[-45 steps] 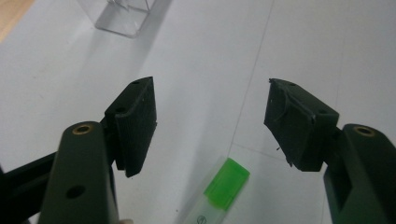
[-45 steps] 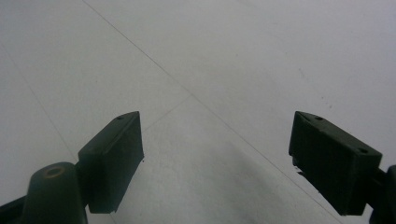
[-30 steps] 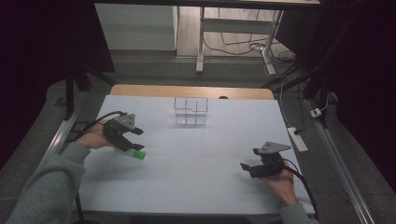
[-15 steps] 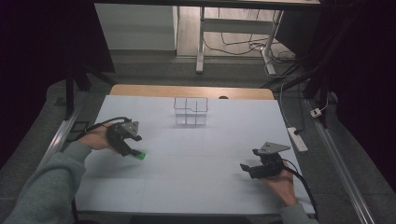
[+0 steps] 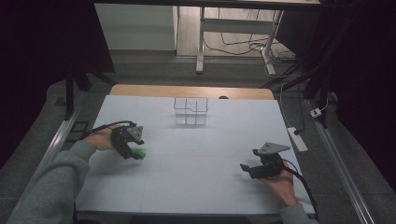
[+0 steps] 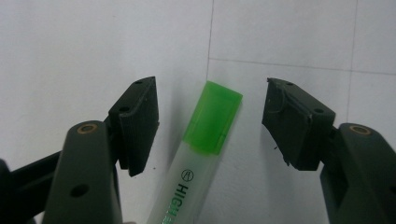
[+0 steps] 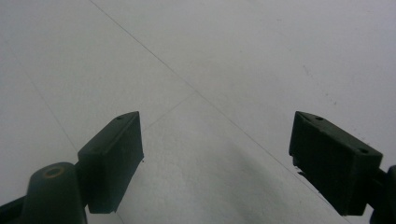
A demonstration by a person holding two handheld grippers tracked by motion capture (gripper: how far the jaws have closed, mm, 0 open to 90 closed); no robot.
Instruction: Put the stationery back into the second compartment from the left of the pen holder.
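A green-capped highlighter (image 6: 201,154) lies flat on the white table, its cap (image 5: 140,153) peeking out beside my left gripper (image 5: 133,153) at the table's left. In the left gripper view the pen runs up between my left gripper (image 6: 210,123) jaws, which stand wide on either side of the cap without touching it. At the front right, my right gripper (image 5: 248,170) rests low over bare table, and the right gripper view has my right gripper (image 7: 215,158) open with nothing between its black pads.
A clear wire-framed basket (image 5: 191,111) with compartments stands at the table's far middle. A power strip (image 5: 297,139) lies off the right edge, and a metal rail (image 5: 51,149) runs along the left side. The table (image 5: 201,154) has wide bare room between the hands.
My left gripper has dropped down over the highlighter and tilted toward the table, so the pen now lies between its jaws. The right gripper has kept still.
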